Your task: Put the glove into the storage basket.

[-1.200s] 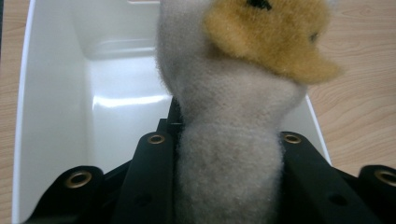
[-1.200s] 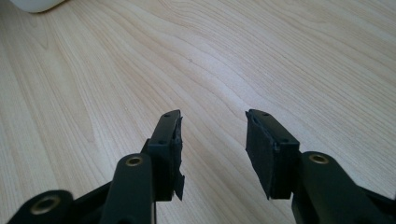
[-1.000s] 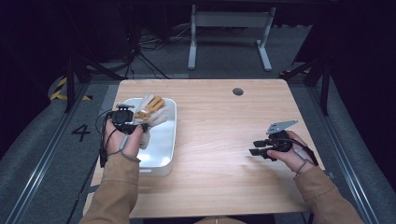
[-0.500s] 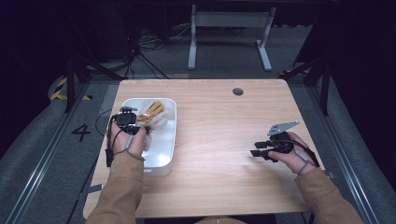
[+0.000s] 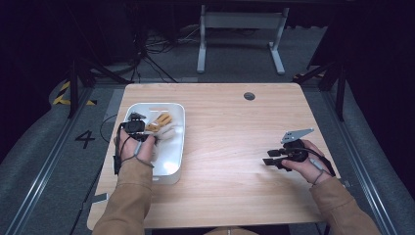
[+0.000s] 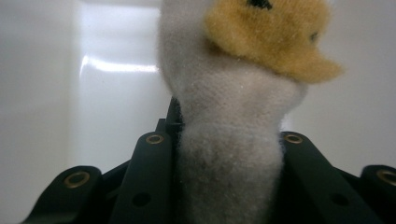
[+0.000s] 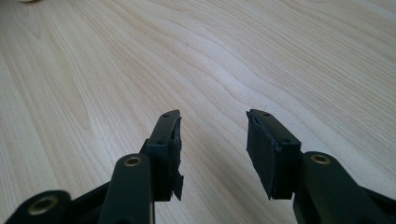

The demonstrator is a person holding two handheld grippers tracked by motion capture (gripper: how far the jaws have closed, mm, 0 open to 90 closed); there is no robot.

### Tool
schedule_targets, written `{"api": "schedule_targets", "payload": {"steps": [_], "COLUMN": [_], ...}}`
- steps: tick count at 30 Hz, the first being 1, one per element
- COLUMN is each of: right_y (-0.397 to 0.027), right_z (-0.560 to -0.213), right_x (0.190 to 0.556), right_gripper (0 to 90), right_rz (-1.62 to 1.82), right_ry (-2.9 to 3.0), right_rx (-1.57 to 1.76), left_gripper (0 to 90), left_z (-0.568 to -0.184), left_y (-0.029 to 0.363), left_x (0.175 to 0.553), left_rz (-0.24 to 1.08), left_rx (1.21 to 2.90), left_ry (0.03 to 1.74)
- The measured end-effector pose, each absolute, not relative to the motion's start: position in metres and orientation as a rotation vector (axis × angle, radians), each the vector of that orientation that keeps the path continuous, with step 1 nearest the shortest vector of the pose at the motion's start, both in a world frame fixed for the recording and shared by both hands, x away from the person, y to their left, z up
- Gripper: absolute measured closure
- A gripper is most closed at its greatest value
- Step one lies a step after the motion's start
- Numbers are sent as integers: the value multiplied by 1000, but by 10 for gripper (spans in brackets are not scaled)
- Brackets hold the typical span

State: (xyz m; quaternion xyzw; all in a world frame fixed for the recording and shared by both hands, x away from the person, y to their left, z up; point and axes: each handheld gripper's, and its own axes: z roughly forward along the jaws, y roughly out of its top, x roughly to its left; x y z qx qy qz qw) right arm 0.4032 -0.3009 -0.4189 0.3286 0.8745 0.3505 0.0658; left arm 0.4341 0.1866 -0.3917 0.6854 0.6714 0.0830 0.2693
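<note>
A wooden table holds a white tray beneath the left gripper. Its jaws pinch a white and tan plush toy, which sticks out beyond their tips inside the tray. The right gripper, well apart, hovers over bare wood with jaws spread.

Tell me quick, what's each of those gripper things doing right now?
Left gripper: closed on the plush toy in the white tray.
Right gripper: open, holding nothing.
</note>
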Motion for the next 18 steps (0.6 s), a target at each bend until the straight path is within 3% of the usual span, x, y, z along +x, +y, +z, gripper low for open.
{"api": "schedule_targets", "payload": {"steps": [18], "right_y": [-300], "right_z": [-420], "right_x": [403], "right_gripper": [553], "right_rz": [1058], "right_ry": [2639], "right_rx": [996], "left_gripper": [683], "left_z": [-401], "left_y": [191], "left_x": [439], "left_rz": [177], "left_rx": [1815], "left_ry": [1896]}}
